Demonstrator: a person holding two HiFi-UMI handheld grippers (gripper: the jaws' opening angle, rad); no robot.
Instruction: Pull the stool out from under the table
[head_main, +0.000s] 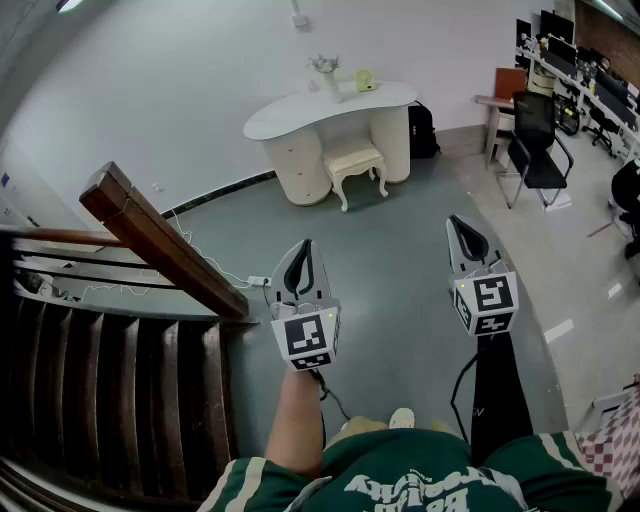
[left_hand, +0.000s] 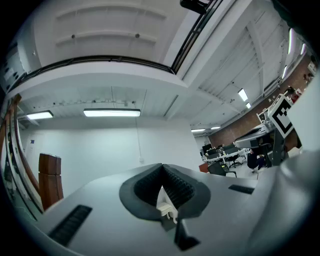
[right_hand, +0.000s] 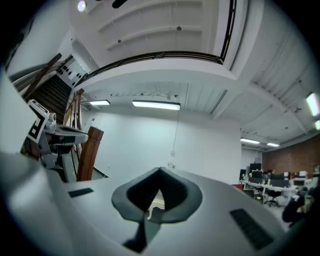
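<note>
A cream stool (head_main: 356, 161) stands tucked under the front of a white curved dressing table (head_main: 300, 113) against the far wall. Both grippers hang in the air well short of it, over the grey floor. My left gripper (head_main: 305, 247) is shut with nothing in it, and so is my right gripper (head_main: 458, 222); both point toward the table. In the left gripper view the jaws (left_hand: 162, 170) meet, and a sliver of the stool (left_hand: 168, 208) shows through the gap below them. The right gripper view shows its shut jaws (right_hand: 160, 175) the same way, with a stool leg (right_hand: 149, 205) beyond.
A wooden stair rail (head_main: 160, 240) and dark stairs (head_main: 110, 390) fill the left. A power strip with cable (head_main: 256, 282) lies on the floor. A black bag (head_main: 422, 130) sits right of the table, and a black office chair (head_main: 536, 150) and desks stand further right.
</note>
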